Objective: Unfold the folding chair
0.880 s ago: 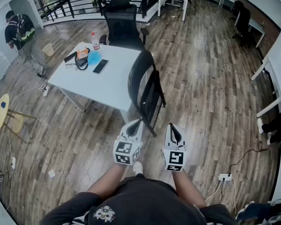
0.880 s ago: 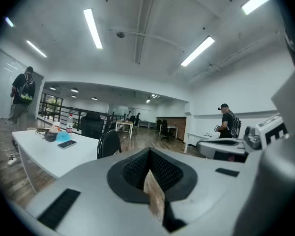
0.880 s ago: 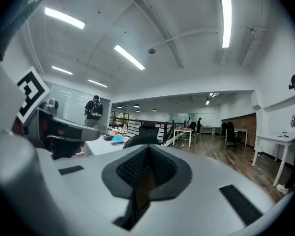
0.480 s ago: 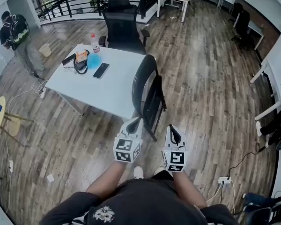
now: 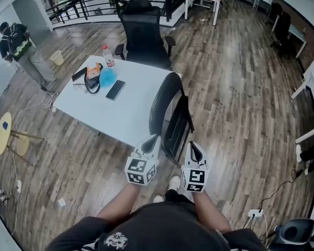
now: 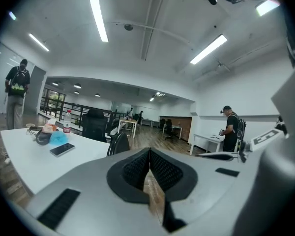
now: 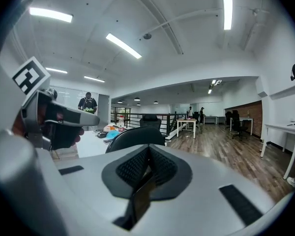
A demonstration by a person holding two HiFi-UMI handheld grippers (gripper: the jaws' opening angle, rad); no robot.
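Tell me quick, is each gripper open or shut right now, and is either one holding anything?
Left gripper: shut, nothing between its jaws.
Right gripper: shut, nothing between its jaws.

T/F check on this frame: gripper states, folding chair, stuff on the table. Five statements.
1. The left gripper and right gripper are both shut and empty. True.
2. The folding chair is unfolded. False: it stands folded, leaning on the table.
3. A phone lies on the table. True.
4. The bottle lies on the floor. False: it stands upright on the table.
5. An office chair stands at the table's far side. True.
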